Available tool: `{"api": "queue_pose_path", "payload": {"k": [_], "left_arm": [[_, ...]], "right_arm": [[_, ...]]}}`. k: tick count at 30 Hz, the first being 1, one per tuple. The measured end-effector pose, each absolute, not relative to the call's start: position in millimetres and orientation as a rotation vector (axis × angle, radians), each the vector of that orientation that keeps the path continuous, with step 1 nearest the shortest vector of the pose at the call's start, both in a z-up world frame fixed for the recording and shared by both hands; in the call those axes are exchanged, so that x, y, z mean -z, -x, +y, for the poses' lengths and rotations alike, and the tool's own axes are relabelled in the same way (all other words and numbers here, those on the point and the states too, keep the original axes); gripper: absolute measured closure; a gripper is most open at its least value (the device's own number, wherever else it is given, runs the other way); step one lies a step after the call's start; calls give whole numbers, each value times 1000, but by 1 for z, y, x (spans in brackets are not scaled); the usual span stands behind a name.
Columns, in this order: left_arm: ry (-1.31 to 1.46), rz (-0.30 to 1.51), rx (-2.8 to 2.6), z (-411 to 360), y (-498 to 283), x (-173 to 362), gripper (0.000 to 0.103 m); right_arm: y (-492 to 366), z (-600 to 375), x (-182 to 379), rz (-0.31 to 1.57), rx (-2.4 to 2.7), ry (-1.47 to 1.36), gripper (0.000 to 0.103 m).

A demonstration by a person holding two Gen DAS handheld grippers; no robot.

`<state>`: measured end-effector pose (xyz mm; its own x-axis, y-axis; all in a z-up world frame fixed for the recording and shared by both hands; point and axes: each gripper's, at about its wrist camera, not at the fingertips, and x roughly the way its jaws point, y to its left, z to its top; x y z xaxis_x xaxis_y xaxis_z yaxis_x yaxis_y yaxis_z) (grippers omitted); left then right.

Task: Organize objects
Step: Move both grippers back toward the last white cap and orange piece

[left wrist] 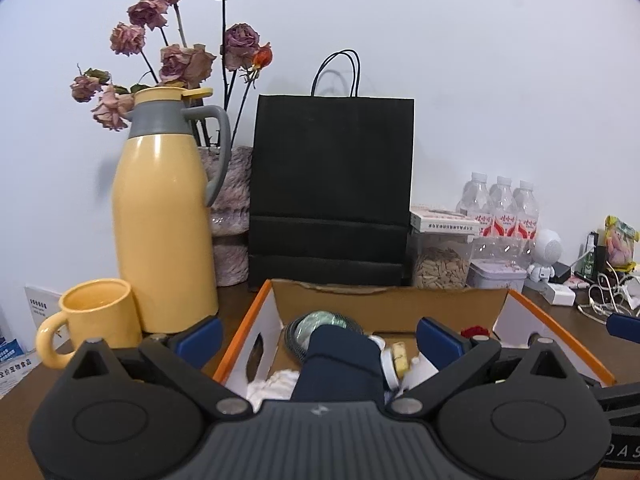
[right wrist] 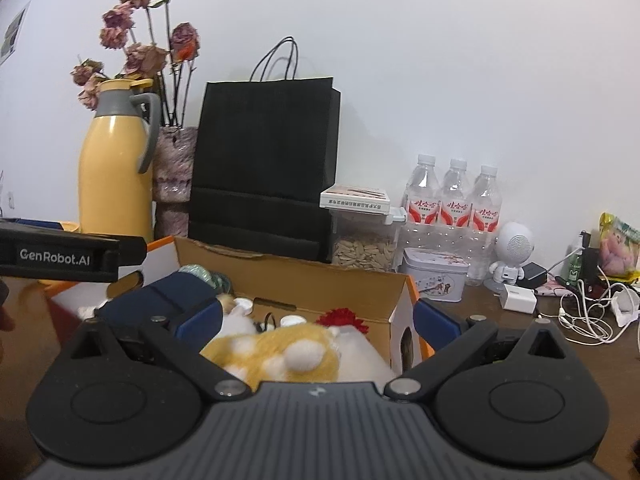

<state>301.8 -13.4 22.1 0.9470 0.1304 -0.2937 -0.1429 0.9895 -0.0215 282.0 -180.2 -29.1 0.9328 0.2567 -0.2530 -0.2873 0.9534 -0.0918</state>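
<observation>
An open cardboard box with orange edges sits on the brown table, also in the right wrist view. It holds a dark navy pouch, a green-glass round item, small white bottles, a red yarn item and a yellow-and-white plush toy. My left gripper is open above the box, fingers either side of the navy pouch. My right gripper is open above the plush toy; the navy pouch lies left of it.
A yellow thermos, yellow mug, vase of dried roses and black paper bag stand behind the box. Right of it are a seed jar, tin, water bottles, white robot speaker, charger and cables.
</observation>
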Motion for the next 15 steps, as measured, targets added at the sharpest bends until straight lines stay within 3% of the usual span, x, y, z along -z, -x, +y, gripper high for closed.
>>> {"api": "queue_pose_path", "payload": {"k": [15], "left_arm": [[22,431,-95,-15,-243,1,0]], "right_arm": [[-220,-173,49,349,-300,118,0]]}}
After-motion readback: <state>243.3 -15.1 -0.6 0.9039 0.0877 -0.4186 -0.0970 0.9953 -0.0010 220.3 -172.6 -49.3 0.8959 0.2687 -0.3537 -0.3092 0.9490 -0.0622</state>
